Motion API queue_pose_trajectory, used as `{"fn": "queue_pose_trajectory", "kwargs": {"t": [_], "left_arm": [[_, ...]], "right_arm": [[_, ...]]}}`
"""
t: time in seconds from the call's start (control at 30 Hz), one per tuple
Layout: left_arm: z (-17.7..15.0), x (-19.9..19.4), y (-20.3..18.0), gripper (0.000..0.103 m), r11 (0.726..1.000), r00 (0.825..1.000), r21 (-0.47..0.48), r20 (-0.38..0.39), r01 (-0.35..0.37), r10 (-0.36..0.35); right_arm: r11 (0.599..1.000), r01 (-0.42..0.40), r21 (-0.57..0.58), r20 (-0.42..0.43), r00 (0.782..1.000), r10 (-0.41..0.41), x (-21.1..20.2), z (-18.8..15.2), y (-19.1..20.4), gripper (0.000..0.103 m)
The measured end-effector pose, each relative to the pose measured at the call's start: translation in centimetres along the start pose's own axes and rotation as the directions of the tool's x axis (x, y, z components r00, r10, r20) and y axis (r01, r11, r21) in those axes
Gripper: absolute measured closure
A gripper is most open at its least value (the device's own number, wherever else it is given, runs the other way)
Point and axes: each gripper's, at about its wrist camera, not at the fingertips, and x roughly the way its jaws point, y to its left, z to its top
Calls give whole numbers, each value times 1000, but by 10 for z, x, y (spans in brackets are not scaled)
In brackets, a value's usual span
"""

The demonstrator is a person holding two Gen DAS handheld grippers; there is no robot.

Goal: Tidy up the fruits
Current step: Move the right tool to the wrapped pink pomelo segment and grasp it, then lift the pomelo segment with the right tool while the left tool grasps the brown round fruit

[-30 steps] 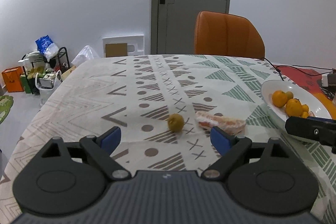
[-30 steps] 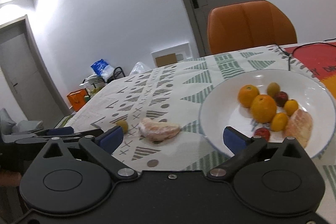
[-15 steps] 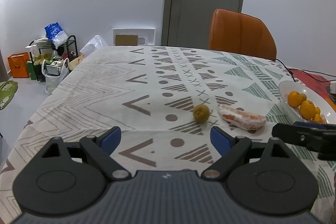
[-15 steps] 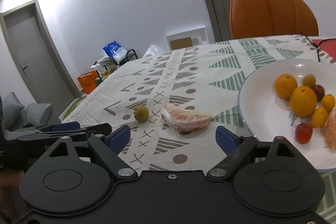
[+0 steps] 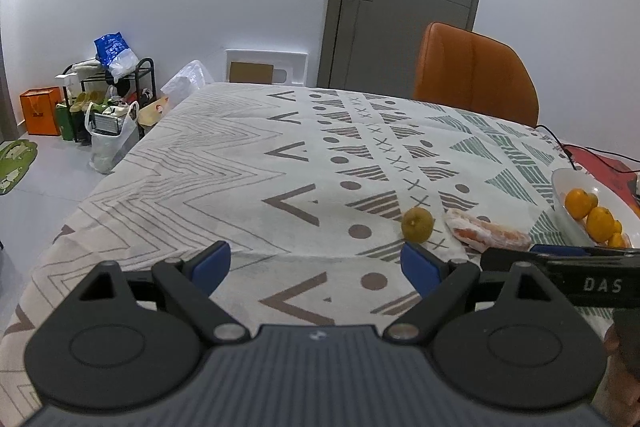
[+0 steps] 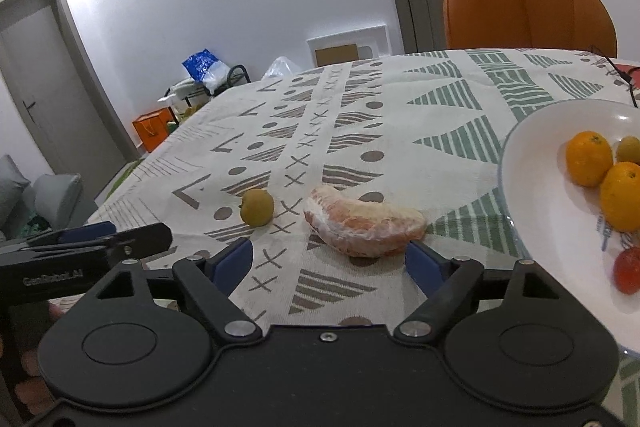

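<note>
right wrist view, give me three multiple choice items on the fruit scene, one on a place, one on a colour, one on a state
1. Where does the peeled pomelo segment lie?
A. in the white bowl
B. on the tablecloth, between the small fruit and the bowl
C. on the orange chair

2. What colour is the small round fruit left of the segment?
A. yellow-green
B. purple
C. white

3. How do the jaws of the right gripper stand?
A. shut on the segment
B. shut on nothing
C. open, holding nothing

Answers:
1. B, since the segment rests on the patterned tablecloth, outside the rim of the white bowl.
2. A, since its skin shows dull yellow-green against the cloth.
3. C, since the blue pads sit wide apart with the segment just beyond them, not between them.
</note>
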Motion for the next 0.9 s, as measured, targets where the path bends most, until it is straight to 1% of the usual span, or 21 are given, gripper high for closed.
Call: {"fn": "queue_pose_trajectory", "kwargs": {"t": [0.33,0.53,0.9], "left_arm": [[1,5,11,12,1000,1000,-23,-4,-8,8],[2,8,16,12,999,1000,-34,-6,-9,9],[3,13,20,12,999,1000,-46,-9,-9,9]], "right_arm": [[997,42,-57,-7,999,-43,18,7,9,18],[989,86,-123,-4,996,-87,29,12,15,17],[972,121,-200,-9,992,-126,41,16,22,15]]}}
